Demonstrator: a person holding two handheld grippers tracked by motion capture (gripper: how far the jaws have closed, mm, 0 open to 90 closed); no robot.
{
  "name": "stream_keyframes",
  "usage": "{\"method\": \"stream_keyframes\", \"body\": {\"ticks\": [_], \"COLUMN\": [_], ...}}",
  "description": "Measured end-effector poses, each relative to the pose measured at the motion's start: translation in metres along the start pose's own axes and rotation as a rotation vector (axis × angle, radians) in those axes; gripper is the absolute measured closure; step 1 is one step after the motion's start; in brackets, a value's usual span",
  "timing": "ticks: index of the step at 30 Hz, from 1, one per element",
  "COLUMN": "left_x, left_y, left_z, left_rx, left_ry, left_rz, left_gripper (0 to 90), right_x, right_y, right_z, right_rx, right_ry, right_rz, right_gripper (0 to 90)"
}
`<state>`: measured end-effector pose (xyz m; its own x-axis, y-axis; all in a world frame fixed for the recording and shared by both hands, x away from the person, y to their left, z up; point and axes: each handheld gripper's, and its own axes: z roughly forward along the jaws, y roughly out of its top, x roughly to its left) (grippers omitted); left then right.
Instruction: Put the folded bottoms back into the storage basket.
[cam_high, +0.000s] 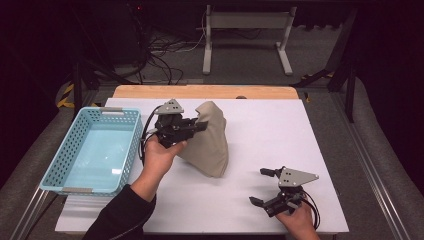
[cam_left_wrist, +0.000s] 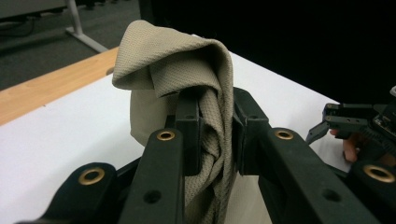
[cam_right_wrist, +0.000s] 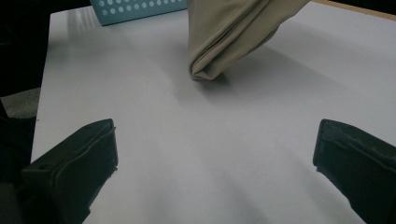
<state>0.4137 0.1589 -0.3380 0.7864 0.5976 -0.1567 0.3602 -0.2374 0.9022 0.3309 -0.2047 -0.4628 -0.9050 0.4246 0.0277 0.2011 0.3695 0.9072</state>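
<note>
Cloth (cam_high: 210, 142) hangs pinched in the left gripper (cam_high: 200, 125) — next, carry it left into the basket (cam_high: 60, 172); right gripper (cam_high: 264, 187) waits spread.

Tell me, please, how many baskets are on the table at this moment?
1. The blue basket stands at the table's left edge, beside the left gripper, which is shut on the beige cloth. Nothing shows inside the basket, and none seems hidden.
</note>
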Motion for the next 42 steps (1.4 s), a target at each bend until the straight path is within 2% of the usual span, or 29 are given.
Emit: {"method": "stream_keyframes", "body": {"ticks": [11, 20, 42], "left_x": [0.000, -0.002, -0.006], "left_y": [0.007, 0.013, 0.022], "left_z": [-0.018, -0.034, -0.060], "left_rx": [-0.040, -0.073, -0.110], "left_ry": [0.020, 0.037, 0.061], "left_rz": [-0.007, 0.006, 0.020], "left_gripper": [75.7, 75.7, 75.7], "right_x": [0.000, 0.000, 0.000], "right_y": [0.000, 0.000, 0.000], "right_z": [0.000, 0.000, 0.000], "right_rx": [-0.002, 0.000, 0.000], "right_ry": [-0.001, -0.003, -0.006], "right_rz": [0.001, 0.003, 0.004], "right_gripper": [0.4, 0.4, 0.4]}}
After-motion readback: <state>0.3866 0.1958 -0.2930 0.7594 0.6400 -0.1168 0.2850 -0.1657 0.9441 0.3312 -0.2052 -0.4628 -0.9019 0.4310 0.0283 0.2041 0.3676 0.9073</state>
